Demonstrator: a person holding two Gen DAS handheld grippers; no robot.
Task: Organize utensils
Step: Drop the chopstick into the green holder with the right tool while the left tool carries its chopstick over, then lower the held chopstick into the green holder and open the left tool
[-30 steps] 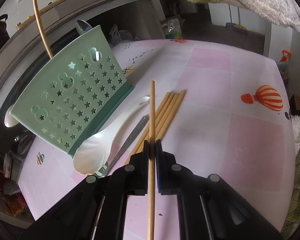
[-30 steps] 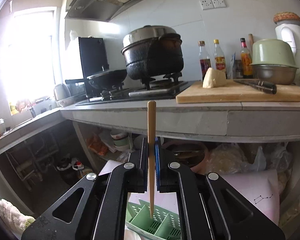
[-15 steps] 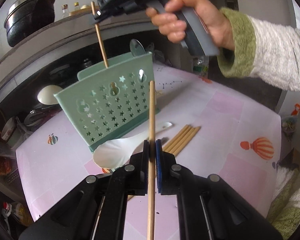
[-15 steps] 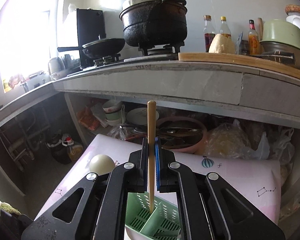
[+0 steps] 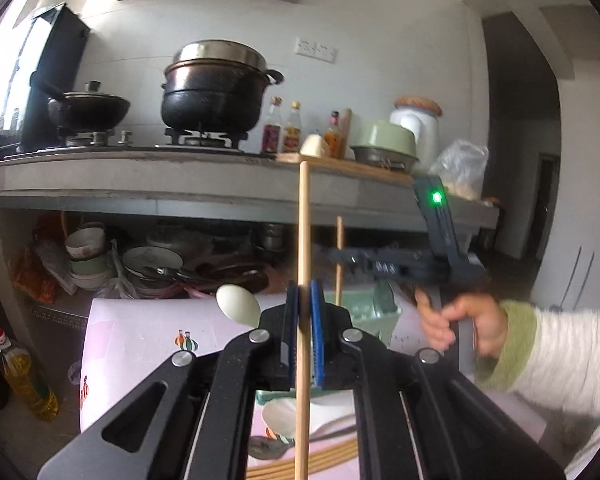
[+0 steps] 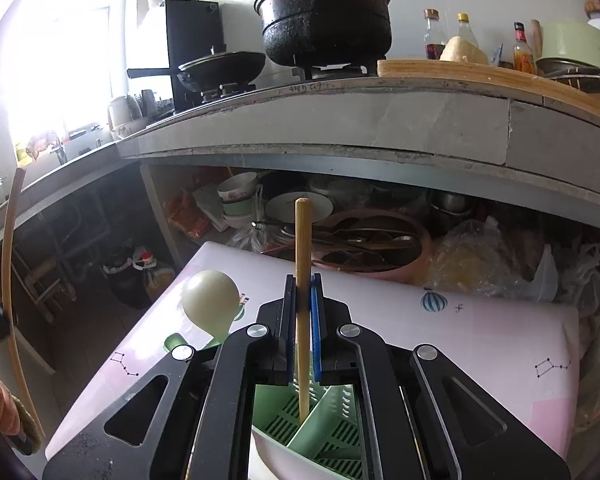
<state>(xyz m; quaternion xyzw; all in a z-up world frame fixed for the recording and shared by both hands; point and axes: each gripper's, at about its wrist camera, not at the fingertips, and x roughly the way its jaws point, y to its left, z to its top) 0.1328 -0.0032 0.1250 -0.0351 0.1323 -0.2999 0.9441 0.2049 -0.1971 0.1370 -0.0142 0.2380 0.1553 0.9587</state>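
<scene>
The left gripper (image 5: 305, 320) is clamping an upright wooden chopstick (image 5: 303, 248); only the right wrist view shows the right gripper (image 6: 303, 320) pinching another wooden chopstick (image 6: 302, 264) into the green slotted plastic utensil holder (image 6: 332, 432).

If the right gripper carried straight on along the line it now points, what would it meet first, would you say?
Probably the far edge of the pink table, then the clutter under the counter, likely the pink basin. The right gripper points slightly downward, but depth is unclear.

Bright window (image 6: 52, 52) lights a white-walled kitchen with concrete counter (image 6: 340, 124).
</scene>
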